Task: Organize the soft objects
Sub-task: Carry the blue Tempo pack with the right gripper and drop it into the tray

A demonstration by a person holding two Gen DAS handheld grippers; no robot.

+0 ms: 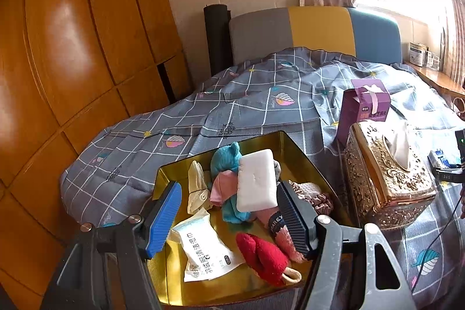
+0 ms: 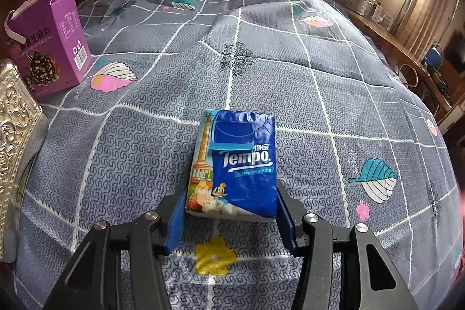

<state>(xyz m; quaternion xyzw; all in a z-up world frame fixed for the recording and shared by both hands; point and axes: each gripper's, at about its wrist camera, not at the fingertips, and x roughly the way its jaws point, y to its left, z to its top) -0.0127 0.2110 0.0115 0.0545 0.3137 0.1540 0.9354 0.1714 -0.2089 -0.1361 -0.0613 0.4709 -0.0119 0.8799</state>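
The right gripper (image 2: 231,211) is clamped on a blue tissue pack (image 2: 235,161), holding it just above the quilt (image 2: 290,83). Far to its left stand a purple box (image 2: 49,42) and an ornate tissue box (image 2: 14,135). The left gripper (image 1: 226,211) stands apart, empty, over a gold tin (image 1: 302,153); between its fingers lie a white sponge (image 1: 255,182), teal plush (image 1: 225,161), wipes packet (image 1: 203,249) and red plush (image 1: 261,254).

From my left view, the gold tin (image 1: 223,140) runs off the bottom edge, and the white sponge (image 1: 255,182) covers much of the teal plush (image 1: 225,157). On my right view, the embossed tissue box (image 2: 14,135) is cut by the left edge, and the windowsill jars (image 2: 364,5) are too small to read.
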